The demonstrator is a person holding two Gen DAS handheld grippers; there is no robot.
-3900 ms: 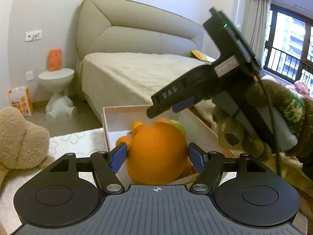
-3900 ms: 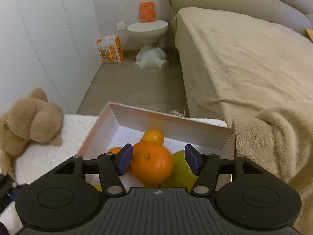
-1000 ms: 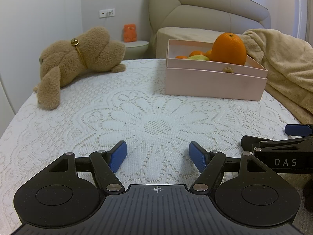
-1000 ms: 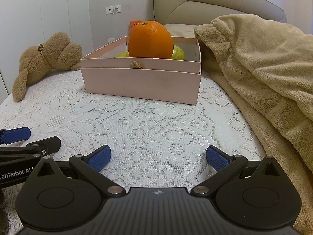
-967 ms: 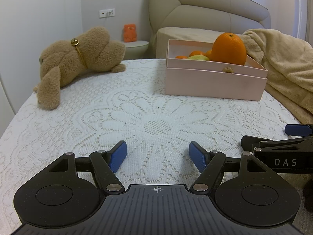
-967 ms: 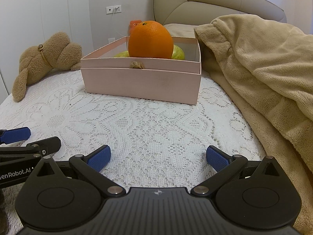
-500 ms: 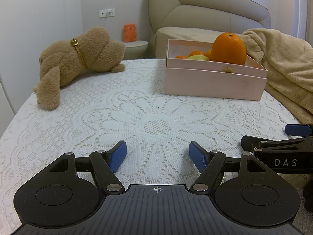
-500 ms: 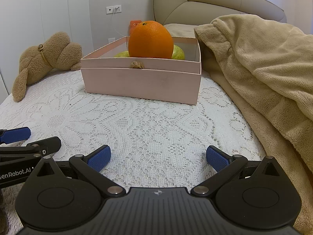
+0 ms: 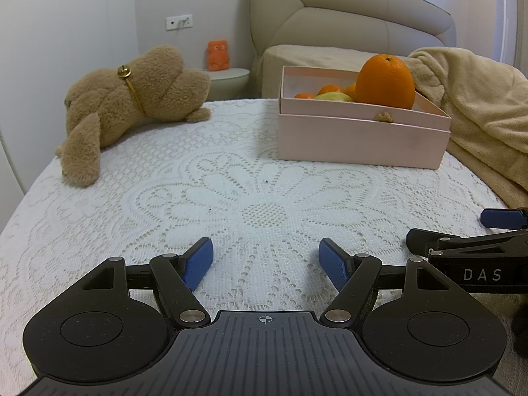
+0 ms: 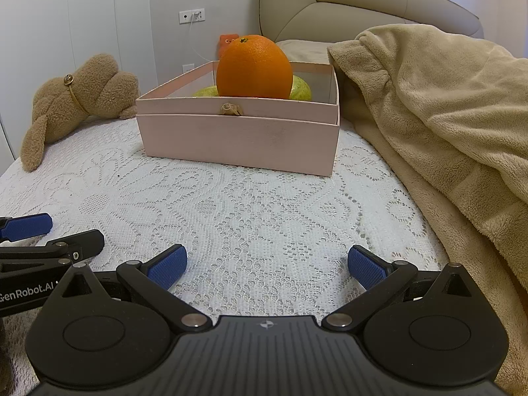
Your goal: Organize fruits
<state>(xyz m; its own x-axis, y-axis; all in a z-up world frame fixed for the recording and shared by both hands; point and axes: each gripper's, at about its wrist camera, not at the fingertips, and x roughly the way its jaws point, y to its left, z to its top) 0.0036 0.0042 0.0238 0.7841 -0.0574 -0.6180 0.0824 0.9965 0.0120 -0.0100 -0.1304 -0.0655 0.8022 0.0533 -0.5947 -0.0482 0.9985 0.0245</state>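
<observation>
A pink box (image 9: 359, 135) (image 10: 241, 135) stands at the far side of the lace-covered table. A large orange (image 9: 385, 81) (image 10: 254, 66) sits on top of the fruit inside it, above smaller oranges (image 9: 331, 89) and a green fruit (image 9: 333, 97) (image 10: 300, 88). My left gripper (image 9: 266, 260) rests low over the lace, open and empty, well short of the box. My right gripper (image 10: 266, 265) is likewise open and empty, beside the left one. Each gripper shows at the edge of the other's view.
A brown plush toy (image 9: 132, 99) (image 10: 76, 102) lies at the table's far left. A beige blanket (image 9: 481, 105) (image 10: 439, 132) is heaped along the right side, touching the box. A bed headboard (image 9: 346, 16) and a nightstand with an orange figure (image 9: 217, 55) stand behind.
Nearly four seconds ago both grippers were over the box, the left one around the large orange. Now both are back low on the table and empty. Nothing has moved in the last second.
</observation>
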